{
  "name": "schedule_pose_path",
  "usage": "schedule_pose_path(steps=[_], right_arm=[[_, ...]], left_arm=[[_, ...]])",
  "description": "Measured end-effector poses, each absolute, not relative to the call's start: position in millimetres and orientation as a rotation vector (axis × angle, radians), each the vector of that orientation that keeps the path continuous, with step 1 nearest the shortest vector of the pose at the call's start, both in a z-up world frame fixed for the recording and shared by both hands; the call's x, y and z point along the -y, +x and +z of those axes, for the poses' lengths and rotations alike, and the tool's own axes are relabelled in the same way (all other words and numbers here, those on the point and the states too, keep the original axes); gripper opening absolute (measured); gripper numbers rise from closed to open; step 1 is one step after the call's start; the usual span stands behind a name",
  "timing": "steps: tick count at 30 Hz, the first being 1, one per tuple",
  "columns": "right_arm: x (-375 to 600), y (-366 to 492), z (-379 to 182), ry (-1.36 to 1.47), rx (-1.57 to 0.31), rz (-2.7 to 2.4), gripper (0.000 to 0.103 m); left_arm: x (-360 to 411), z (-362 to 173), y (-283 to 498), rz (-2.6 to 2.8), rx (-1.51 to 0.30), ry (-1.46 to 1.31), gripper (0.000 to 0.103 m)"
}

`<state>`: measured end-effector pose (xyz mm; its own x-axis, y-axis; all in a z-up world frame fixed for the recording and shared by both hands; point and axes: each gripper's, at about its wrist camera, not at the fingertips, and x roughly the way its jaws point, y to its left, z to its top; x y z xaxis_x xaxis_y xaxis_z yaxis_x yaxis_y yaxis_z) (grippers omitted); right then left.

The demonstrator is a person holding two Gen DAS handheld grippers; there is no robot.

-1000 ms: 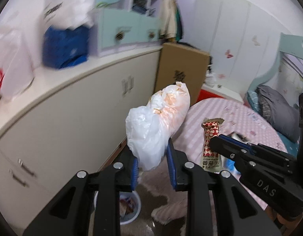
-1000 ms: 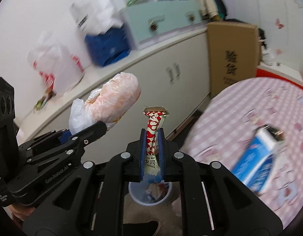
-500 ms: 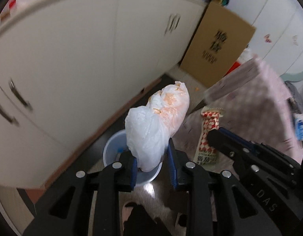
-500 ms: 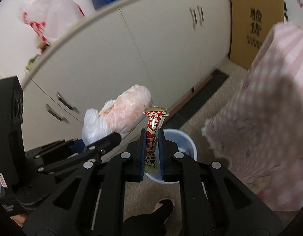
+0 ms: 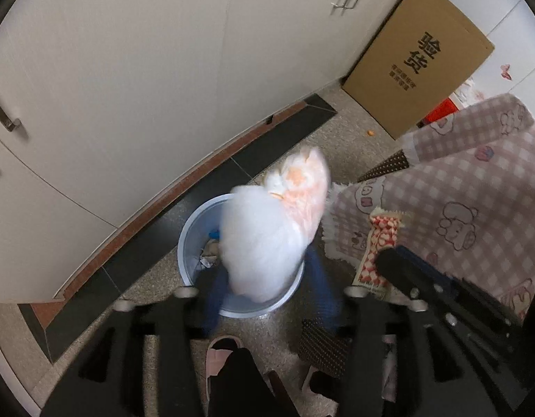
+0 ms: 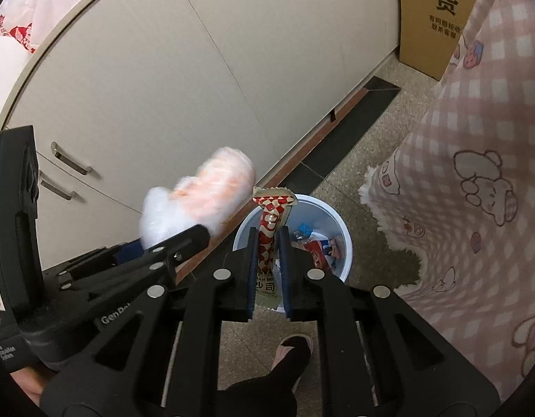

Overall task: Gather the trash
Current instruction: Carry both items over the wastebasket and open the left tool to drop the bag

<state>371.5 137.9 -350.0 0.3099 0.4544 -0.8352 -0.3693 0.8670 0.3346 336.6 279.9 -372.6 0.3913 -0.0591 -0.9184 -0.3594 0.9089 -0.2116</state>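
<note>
Left gripper [image 5: 267, 288]: jaws opening right now, blue pads blurred and spread apart, pointing steeply down at the floor.
Plastic bag [image 5: 274, 229]: white, with orange showing through its upper end, blurred; it sits between the spreading pads, right over the mouth of the bin. Whether the pads still touch it, I cannot tell.
Bin [image 6: 340, 229]: pale blue and round, on the speckled floor by the cabinet [image 5: 145, 69], with scraps of paper and packaging already inside.
Right gripper [image 6: 269, 239]: pads pressed tight on a snack wrapper [image 6: 270, 222].
Snack wrapper: red-and-white checked, standing upright between the pads, torn top uppermost, hanging above the near edge of the bin.
Tablecloth [image 6: 476, 173]: pink checks with cartoon animals, draped down just right of the bin.
Cardboard box [image 5: 416, 59]: leaning against the cabinet, well beyond the bin.
Person: a slippered foot [image 5: 222, 351] on the floor just short of the bin.
</note>
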Motion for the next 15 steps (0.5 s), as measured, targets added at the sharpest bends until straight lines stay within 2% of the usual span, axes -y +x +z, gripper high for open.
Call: schedule_pose_path(steps=[2, 15], right_arm=[[-135.8, 375.0, -354.8, 0.101, -1.143, 0.541, 0.011], [-141.5, 374.9, -370.5, 0.098, -1.172, 0.55, 0.011]], left_arm=[[-286.2, -377.8, 337.4, 0.222, -1.162, -0.435, 0.074], [-307.8, -394.5, 320.2, 0.251, -1.173, -0.521, 0.074]])
